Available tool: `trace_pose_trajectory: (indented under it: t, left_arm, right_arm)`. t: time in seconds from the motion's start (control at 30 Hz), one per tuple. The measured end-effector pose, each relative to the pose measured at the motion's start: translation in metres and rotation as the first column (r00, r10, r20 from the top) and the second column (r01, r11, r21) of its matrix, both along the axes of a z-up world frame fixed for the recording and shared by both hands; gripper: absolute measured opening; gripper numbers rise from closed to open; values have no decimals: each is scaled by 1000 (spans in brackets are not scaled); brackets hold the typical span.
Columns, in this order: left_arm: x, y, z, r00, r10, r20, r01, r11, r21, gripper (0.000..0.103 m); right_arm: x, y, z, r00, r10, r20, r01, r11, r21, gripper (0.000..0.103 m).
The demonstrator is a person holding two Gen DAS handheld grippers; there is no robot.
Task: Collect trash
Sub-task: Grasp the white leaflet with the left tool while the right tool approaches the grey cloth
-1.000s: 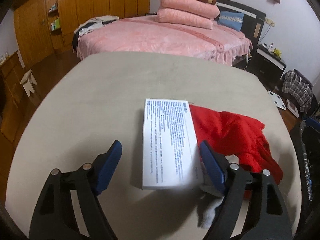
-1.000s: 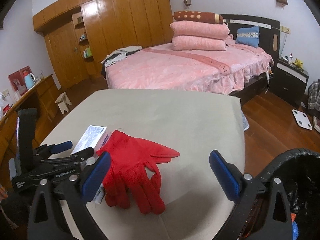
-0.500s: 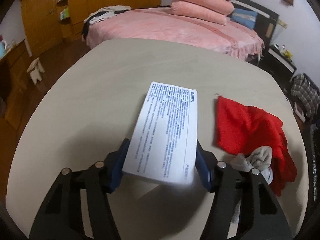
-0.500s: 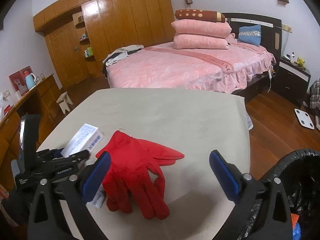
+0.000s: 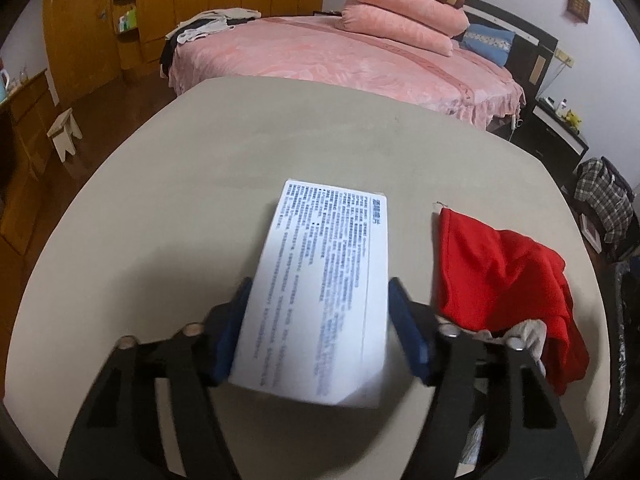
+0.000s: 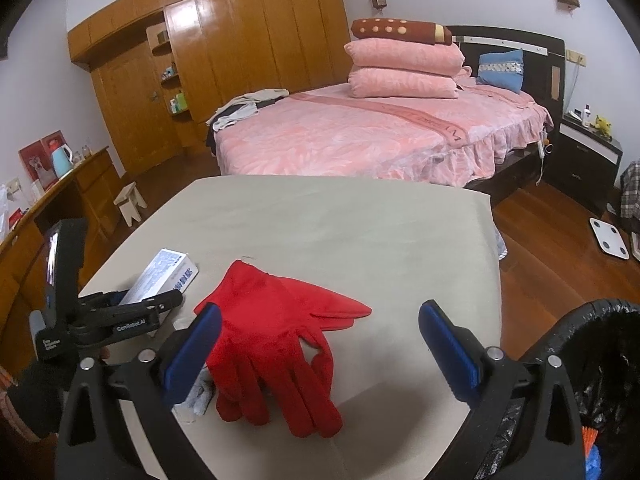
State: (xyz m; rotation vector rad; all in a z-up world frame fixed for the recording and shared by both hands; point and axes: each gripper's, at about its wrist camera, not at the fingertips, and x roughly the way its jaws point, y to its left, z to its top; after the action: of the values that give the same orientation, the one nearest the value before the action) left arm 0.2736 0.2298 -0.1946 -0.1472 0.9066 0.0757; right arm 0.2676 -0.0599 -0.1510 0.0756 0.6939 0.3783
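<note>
Container: black-lined trash bin [image 6: 596, 360], just beside the right gripper's [image 6: 320, 340] right finger, off the table's [image 6: 340, 220] edge. Contents partly seen: crumpled black liner, an orange item and a blue item low at the rim; the rest is dark.

Item 1: white printed box [image 5: 324, 292], flat carton with blue text. Location: between the blue pads [image 5: 408, 340] of the left gripper [image 5: 316, 328], far end projecting ahead of the fingertips, tilted up off the tabletop with a shadow beneath it. The jaws have just been closing, and both pads now press the carton's long sides: clamped on the box.

Item 2: red gloves [image 6: 272, 340], lying on the table, directly ahead of the right gripper and just inside its left finger; to the right of the left gripper, apart from the box.

Item 3: grey-white crumpled scrap [image 6: 200, 394], tucked under the gloves' near edge, behind the right gripper's left pad.

Right gripper: spread wide, nothing between the pads, held above the table's near edge.

View differences: the right wrist view alone shows the bin, the left gripper from the side [image 6: 136, 312] and a dark-gloved hand [image 6: 36, 396] behind it. The left wrist view alone shows the carton's printed face and the pad contact.

Surroundings: pink bed [image 6: 380, 132] beyond the table.
</note>
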Motion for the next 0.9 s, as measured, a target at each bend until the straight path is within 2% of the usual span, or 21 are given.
trace_pose_trajectory:
  t: [0.1, 0.37, 0.53, 0.73, 0.8, 0.9]
  left_arm:
    - [-5, 2, 0, 1000, -10, 11, 11, 1000, -19, 55]
    - [-32, -2, 18, 998, 2, 58, -3, 1000, 11, 55]
    - [-56, 5, 27, 998, 33, 59, -33, 999, 7, 55]
    - [-75, 18, 24, 998, 56, 41, -57, 998, 22, 55]
    - [-80, 22, 23, 998, 59, 38, -60, 998, 32, 55]
    - [-85, 30, 21, 997, 73, 33, -73, 997, 23, 55]
  right_arm:
    - [-2, 4, 1, 1000, 15, -3, -15, 1000, 5, 96]
    - [-16, 19, 8, 997, 72, 3, -72, 997, 7, 90]
    - [-28, 36, 5, 992, 129, -16, -129, 992, 12, 76]
    - [-38, 67, -5, 975, 216, -49, -216, 976, 3, 58]
    - [-40, 80, -10, 968, 244, -59, -244, 970, -6, 53]
    - [-40, 91, -19, 965, 250, -74, -252, 967, -21, 52]
